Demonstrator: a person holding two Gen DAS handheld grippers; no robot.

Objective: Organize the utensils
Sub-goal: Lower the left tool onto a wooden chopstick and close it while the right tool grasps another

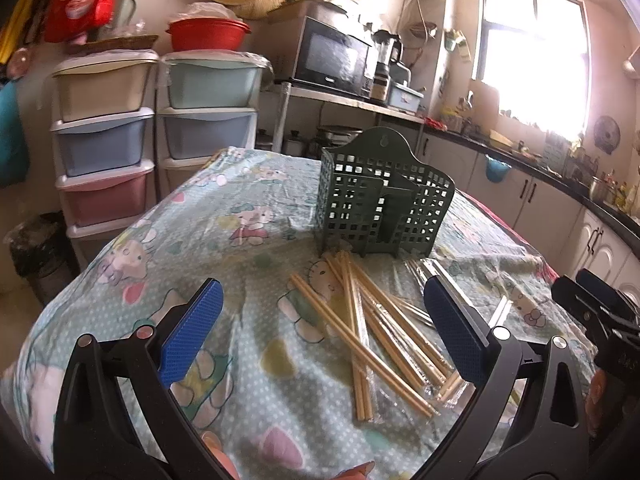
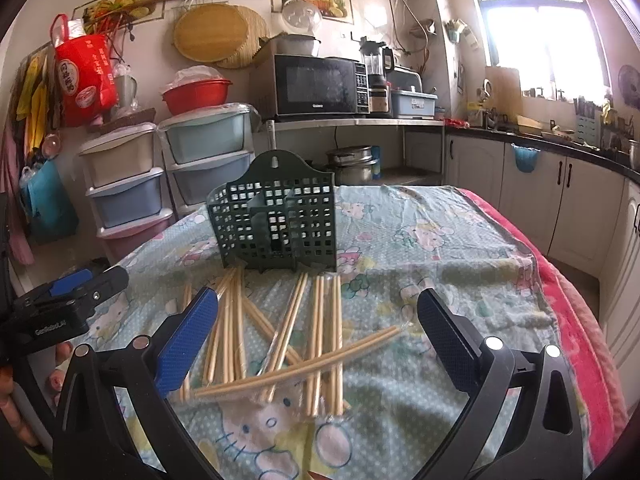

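Note:
Several wooden chopsticks point(image 1: 372, 328), some in clear wrappers, lie scattered on the cartoon-print tablecloth point(image 1: 224, 216). Behind them stands a dark green lattice utensil holder point(image 1: 380, 204), upright and empty as far as I can see. My left gripper point(image 1: 322, 300) hovers open over the near end of the pile, nothing between its blue pads. In the right wrist view the same chopsticks point(image 2: 288, 340) and holder point(image 2: 276, 220) appear, and my right gripper point(image 2: 318, 308) is open above the pile. The left gripper point(image 2: 86, 286) shows at that view's left edge.
The table's right side carries a pink blanket edge point(image 2: 576, 320). Stacked plastic drawers point(image 1: 104, 140) stand beyond the table at left. A microwave point(image 2: 316, 84) sits on a shelf behind, and cabinets point(image 2: 560, 200) with a worktop run along the right wall.

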